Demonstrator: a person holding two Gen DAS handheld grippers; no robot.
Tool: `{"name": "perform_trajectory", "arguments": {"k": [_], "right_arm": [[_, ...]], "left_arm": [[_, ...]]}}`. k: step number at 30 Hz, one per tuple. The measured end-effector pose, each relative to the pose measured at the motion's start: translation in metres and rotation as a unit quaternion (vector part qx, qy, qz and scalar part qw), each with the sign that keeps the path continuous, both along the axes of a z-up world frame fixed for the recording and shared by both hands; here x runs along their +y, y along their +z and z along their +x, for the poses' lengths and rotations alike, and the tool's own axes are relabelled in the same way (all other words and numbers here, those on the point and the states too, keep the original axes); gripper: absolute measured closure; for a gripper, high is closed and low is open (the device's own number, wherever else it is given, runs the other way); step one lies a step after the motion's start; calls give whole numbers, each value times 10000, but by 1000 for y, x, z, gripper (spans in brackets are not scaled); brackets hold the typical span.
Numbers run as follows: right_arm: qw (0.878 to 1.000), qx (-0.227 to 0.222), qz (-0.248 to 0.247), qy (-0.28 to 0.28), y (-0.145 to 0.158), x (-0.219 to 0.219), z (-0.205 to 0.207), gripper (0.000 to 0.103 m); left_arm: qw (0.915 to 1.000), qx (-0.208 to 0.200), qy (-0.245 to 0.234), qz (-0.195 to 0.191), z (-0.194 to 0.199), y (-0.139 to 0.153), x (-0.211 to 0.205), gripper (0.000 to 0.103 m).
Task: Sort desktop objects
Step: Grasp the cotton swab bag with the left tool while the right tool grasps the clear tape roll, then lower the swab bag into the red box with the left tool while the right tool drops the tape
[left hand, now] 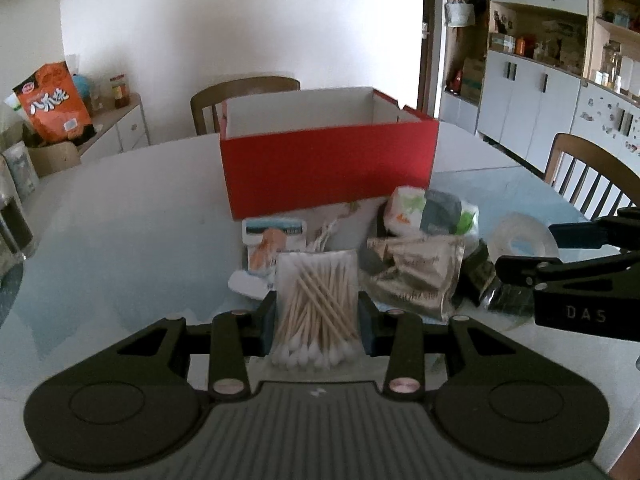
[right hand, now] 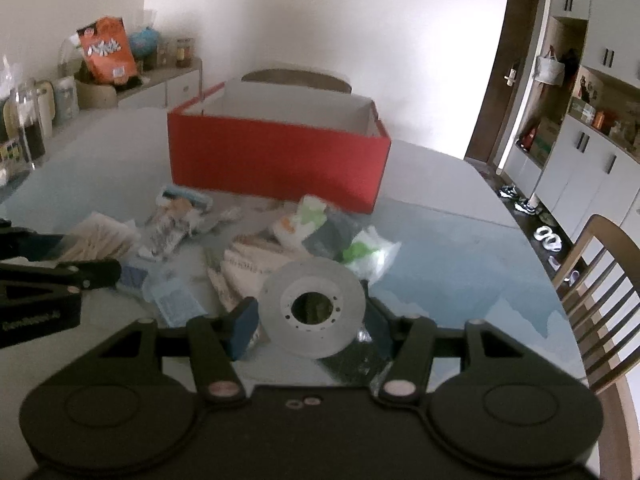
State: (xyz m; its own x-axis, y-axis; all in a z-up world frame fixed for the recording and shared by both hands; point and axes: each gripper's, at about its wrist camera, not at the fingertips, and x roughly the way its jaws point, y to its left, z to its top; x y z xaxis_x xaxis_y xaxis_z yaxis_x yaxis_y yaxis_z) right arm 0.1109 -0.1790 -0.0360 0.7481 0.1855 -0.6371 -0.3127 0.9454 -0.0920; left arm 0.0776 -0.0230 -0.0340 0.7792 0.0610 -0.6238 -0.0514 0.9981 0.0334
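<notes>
Swabs (left hand: 316, 308) pinched in left gripper (left hand: 318, 322); right gripper (right hand: 310, 322) clamps tape roll (right hand: 311, 307); red box (left hand: 326, 160) behind on table (left hand: 120, 220).

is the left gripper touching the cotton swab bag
Touching: in the left wrist view both pads of the left gripper press the sides of the cotton swab bag.

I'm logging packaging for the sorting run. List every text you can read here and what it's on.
"DAS": on the right gripper, seen from the left wrist view.
Large white Chinese characters on the orange snack bag: too blurred to quote.
White lettering on the left gripper, in the right wrist view: too blurred.
Print on the tan packet and the blue-and-white packet: too small.
</notes>
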Motion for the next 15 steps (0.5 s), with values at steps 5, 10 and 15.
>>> {"name": "perform_trajectory", "arguments": {"k": [5, 10, 15], "right_arm": [[9999, -74, 105, -1, 24, 3, 6, 45], [9998, -74, 152, 57, 47, 6, 16, 45], [9996, -64, 268, 70, 66, 5, 30, 45]], "left_arm": [[9999, 35, -89, 30, 12, 22, -1, 64], [9997, 144, -219, 18, 28, 40, 1, 64], [9992, 40, -341, 209, 46, 59, 2, 64]]}}
